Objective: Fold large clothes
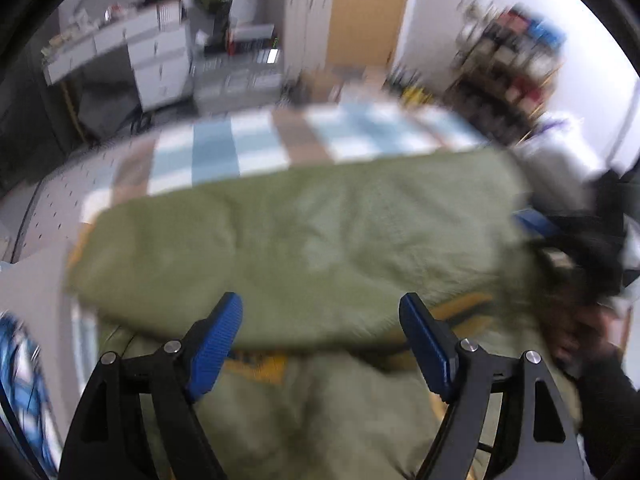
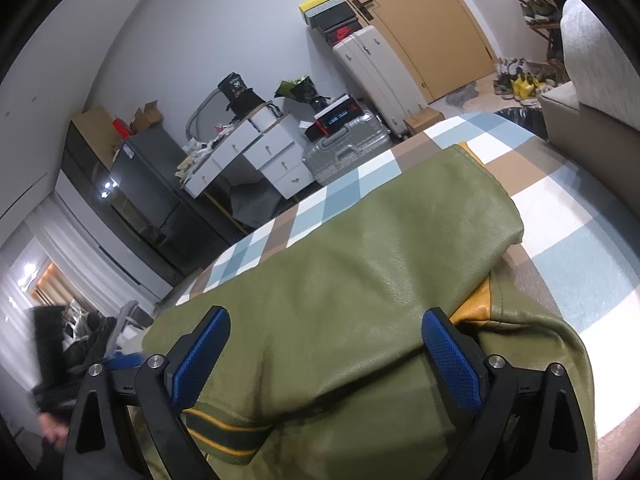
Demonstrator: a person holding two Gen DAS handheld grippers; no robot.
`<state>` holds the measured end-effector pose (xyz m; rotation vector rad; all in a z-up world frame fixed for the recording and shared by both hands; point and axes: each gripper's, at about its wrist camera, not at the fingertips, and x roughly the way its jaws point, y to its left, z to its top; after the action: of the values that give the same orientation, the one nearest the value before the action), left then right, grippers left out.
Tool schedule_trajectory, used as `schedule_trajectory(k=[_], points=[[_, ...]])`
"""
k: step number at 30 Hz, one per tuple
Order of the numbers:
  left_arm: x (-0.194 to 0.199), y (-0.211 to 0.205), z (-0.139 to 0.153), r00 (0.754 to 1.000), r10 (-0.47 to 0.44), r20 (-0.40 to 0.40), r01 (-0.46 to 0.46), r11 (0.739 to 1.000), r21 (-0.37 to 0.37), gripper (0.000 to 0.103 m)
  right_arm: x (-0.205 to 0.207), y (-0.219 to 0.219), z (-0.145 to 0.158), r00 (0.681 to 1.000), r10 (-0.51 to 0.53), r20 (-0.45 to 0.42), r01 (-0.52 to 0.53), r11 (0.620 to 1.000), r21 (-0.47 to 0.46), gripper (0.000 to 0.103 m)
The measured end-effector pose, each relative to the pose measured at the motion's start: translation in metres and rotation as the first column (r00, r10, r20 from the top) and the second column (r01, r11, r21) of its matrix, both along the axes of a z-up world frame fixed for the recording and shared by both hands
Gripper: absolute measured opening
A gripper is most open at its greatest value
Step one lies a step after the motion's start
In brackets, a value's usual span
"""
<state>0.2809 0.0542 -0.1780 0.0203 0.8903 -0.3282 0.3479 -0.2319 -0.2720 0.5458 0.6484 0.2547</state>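
Both grippers released: left gripper (image 1: pixel 320 316) above jacket (image 1: pixel 304 240) fold, right gripper (image 2: pixel 326 332) hovering over it; sleeve folded flat on bed (image 2: pixel 580 264).

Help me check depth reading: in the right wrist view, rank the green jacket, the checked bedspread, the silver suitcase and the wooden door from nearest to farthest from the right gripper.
From the right gripper:
1. Green jacket, directly under and ahead of the fingers.
2. Checked bedspread, beneath and beyond the jacket.
3. Silver suitcase, on the floor past the bed's far edge.
4. Wooden door, at the back wall, upper right.
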Motion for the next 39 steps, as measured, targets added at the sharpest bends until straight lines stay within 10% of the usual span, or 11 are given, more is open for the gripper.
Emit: schedule_trajectory(k=[10,15,19,27,32,39], points=[[-0.204,0.104,0.140,0.896,0.236,0.376,-0.133,0.951,-0.280,0.089,-0.060,0.048,0.077,0.989,0.125,0.076,-0.106,0.970,-0.220,0.097],[-0.274,0.117,0.168,0.811,0.315,0.493,-0.173,0.934,-0.312,0.098,-0.152,0.069,0.158,0.952,0.202,0.231,-0.126,0.943,-0.308,0.099],[-0.300,0.107,0.155,0.763,0.344,0.546,-0.293,0.939,-0.183,0.102,-0.218,0.073,0.192,0.940,0.233,0.251,-0.134,0.925,-0.356,0.103],[-0.263,0.100,0.055,0.878,0.346,0.331,-0.340,0.937,-0.077,0.102,-0.295,0.067,0.175,0.937,0.249,0.247,-0.110,0.877,-0.467,0.103],[-0.226,0.106,-0.009,0.898,0.404,0.174,-0.418,0.907,0.052,0.102,-0.294,0.048,0.122,0.980,0.167,0.105,-0.095,0.865,-0.493,0.103],[-0.206,0.131,-0.045,0.895,0.446,-0.019,-0.446,0.894,-0.037,0.102,-0.274,-0.021,0.034,0.977,-0.040,-0.210,-0.050,0.914,-0.404,0.103]])
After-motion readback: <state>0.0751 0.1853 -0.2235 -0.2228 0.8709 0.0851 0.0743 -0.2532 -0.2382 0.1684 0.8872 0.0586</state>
